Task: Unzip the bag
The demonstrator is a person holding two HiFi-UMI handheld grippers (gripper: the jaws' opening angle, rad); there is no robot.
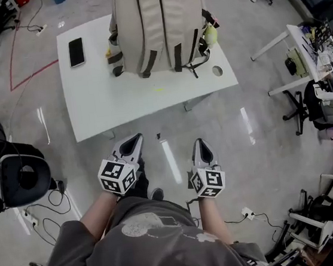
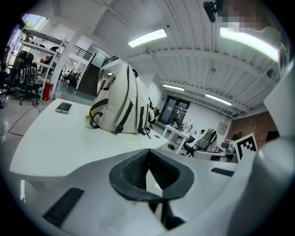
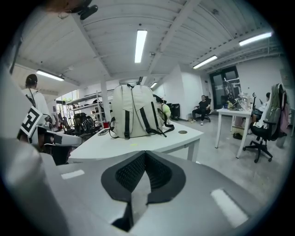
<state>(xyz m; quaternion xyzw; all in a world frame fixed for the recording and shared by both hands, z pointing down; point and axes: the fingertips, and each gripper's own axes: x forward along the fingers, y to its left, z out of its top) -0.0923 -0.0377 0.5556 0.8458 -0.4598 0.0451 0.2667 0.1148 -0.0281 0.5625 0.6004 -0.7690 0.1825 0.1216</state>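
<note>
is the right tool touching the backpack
Apart. The head view shows the right tool over the floor, short of the table, while the backpack sits on the table's far side.

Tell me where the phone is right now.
In the head view the phone lies flat near the left edge of the white table, left of the upright backpack and apart from it.

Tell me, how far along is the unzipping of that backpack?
Nothing looks done: the beige fabric backpack stands upright on the white table, with no opening visible from here. Nothing is in hand: the left gripper and right gripper are shut, empty, short of the table. Left: reach the backpack and unzip it.
</note>
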